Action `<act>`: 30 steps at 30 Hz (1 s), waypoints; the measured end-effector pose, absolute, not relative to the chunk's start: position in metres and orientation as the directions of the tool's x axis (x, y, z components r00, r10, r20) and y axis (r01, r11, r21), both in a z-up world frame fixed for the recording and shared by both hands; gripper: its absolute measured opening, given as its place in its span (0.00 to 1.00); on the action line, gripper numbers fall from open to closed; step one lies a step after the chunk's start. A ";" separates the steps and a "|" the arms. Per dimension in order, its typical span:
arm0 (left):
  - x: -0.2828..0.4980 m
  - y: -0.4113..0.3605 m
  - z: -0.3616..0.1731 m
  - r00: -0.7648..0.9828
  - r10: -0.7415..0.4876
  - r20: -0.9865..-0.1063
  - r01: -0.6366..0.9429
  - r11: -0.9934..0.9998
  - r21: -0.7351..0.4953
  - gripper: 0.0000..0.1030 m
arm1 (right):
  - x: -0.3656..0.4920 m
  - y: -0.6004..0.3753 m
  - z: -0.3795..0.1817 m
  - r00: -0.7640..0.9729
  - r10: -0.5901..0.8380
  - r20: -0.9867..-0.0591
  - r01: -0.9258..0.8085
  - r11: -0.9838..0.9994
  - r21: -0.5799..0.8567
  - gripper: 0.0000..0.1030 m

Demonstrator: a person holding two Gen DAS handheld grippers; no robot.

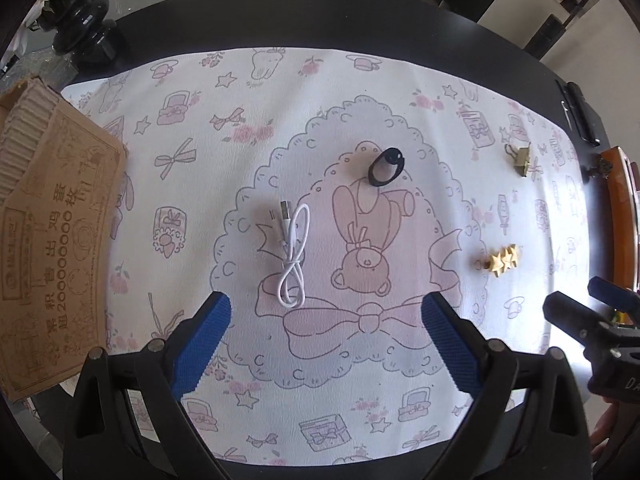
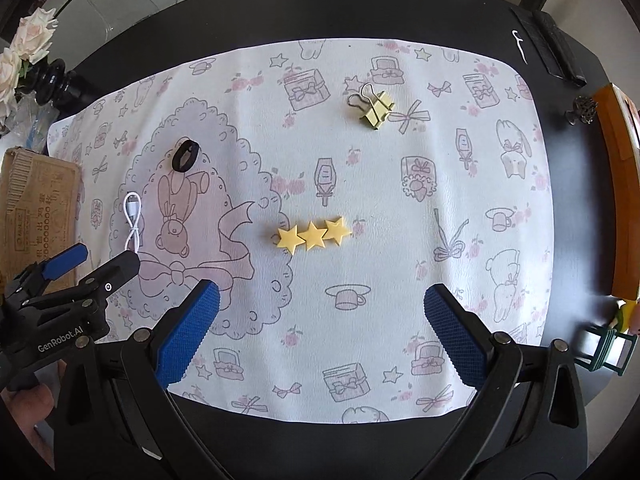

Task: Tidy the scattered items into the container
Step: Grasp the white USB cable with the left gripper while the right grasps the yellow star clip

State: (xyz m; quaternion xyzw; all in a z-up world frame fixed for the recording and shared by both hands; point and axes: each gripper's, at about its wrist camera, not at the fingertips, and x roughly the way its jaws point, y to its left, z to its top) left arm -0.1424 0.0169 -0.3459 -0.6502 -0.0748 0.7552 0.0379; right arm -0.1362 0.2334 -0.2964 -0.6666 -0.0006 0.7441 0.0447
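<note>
A: Left tongs (image 1: 326, 344) nearest the lens — spread wide, holding nothing. Right tongs (image 2: 322, 334) the same, hovering over the mat (image 2: 400, 184).

B: Items? White cable (image 1: 294, 256) just ahead of the left tongs, black ring (image 1: 386, 167) beyond; star clip (image 2: 314, 234) ahead of the right, binder clip (image 2: 374, 110) farther.

A: Cardboard box (image 1: 60, 220) at the desk's left edge. I'd take the cable where its loops cross — a single strand may slip.
</note>
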 end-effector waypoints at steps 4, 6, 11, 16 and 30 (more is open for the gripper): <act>-0.144 0.018 -0.368 -0.162 0.147 -0.976 0.040 -0.987 -0.156 0.93 | -0.142 0.235 -0.327 -0.093 0.069 -0.993 -0.050 -0.997 -0.065 1.00; -0.146 0.017 -0.376 -0.164 0.164 -0.973 0.055 -0.983 -0.175 0.93 | -0.144 0.234 -0.340 -0.078 0.069 -0.995 -0.039 -0.997 -0.067 1.00; -0.150 0.020 -0.383 -0.186 0.134 -0.973 0.046 -0.988 -0.145 0.93 | -0.151 0.234 -0.352 -0.081 0.068 -0.994 -0.035 -0.997 -0.066 1.00; -0.153 0.021 -0.387 -0.200 0.110 -0.974 0.046 -0.992 -0.121 0.93 | -0.158 0.237 -0.360 -0.081 0.065 -0.995 -0.038 -0.997 -0.062 1.00; -0.140 0.037 -0.389 -0.224 0.050 -0.973 0.025 -0.998 -0.057 0.81 | -0.153 0.252 -0.372 -0.086 0.114 -0.990 -0.012 -0.993 -0.114 0.96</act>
